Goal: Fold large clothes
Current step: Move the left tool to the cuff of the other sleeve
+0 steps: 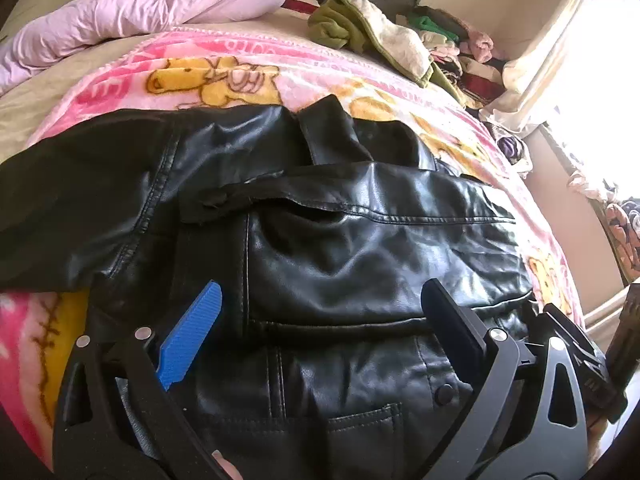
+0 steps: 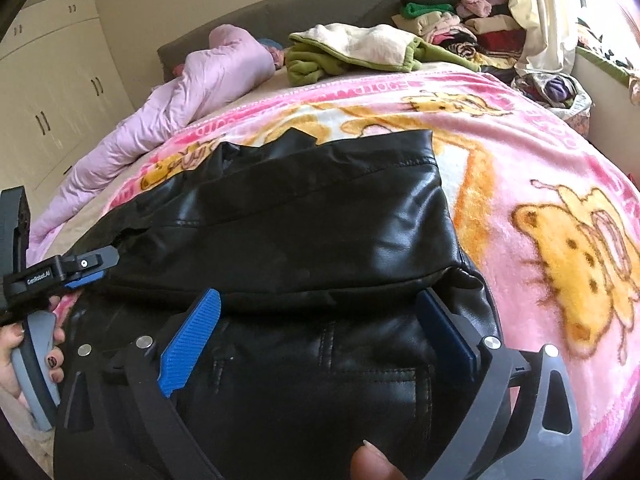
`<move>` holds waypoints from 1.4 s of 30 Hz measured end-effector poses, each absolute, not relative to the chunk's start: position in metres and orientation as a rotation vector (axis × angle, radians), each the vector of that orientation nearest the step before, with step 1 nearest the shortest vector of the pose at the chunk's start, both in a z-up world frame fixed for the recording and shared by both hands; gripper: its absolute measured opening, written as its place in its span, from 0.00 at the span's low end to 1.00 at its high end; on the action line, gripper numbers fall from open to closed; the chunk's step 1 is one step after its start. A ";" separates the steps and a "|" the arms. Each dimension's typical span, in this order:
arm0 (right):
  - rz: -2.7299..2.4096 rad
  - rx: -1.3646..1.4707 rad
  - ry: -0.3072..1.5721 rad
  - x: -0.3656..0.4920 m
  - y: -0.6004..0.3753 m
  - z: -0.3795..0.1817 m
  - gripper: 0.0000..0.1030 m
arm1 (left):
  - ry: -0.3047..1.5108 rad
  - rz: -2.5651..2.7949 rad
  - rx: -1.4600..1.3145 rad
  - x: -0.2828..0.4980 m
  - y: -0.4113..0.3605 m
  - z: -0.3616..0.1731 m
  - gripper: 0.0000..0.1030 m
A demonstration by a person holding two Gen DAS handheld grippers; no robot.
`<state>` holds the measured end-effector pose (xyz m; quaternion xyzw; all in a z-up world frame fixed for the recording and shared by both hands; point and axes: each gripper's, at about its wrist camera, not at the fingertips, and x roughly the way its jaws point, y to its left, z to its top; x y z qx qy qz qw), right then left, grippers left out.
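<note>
My left gripper [image 1: 320, 316] and right gripper [image 2: 320, 320] both hang with fingers spread wide, nothing between them, above the black leather jacket [image 1: 360, 240] lying partly folded on the pink blanket [image 2: 540, 160]. Only the right view shows bare blanket beyond the jacket's right edge; the left shows what seems a sleeve trailing left.
</note>
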<state>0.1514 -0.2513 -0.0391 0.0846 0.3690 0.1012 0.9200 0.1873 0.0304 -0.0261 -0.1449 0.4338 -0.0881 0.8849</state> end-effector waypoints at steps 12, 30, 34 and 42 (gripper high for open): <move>0.279 0.156 0.725 0.143 -0.216 -0.014 0.95 | 0.850 -0.172 -0.346 0.168 0.053 -0.010 0.91; 0.408 0.061 0.679 0.150 -0.128 0.027 0.96 | 0.729 -0.068 -0.476 0.135 0.127 0.026 0.91; 0.443 0.058 0.681 0.157 -0.109 0.034 0.96 | 0.715 -0.035 -0.483 0.130 0.143 0.032 0.91; 0.494 0.018 0.647 0.167 -0.072 0.056 0.96 | 0.691 0.100 -0.496 0.120 0.196 0.046 0.91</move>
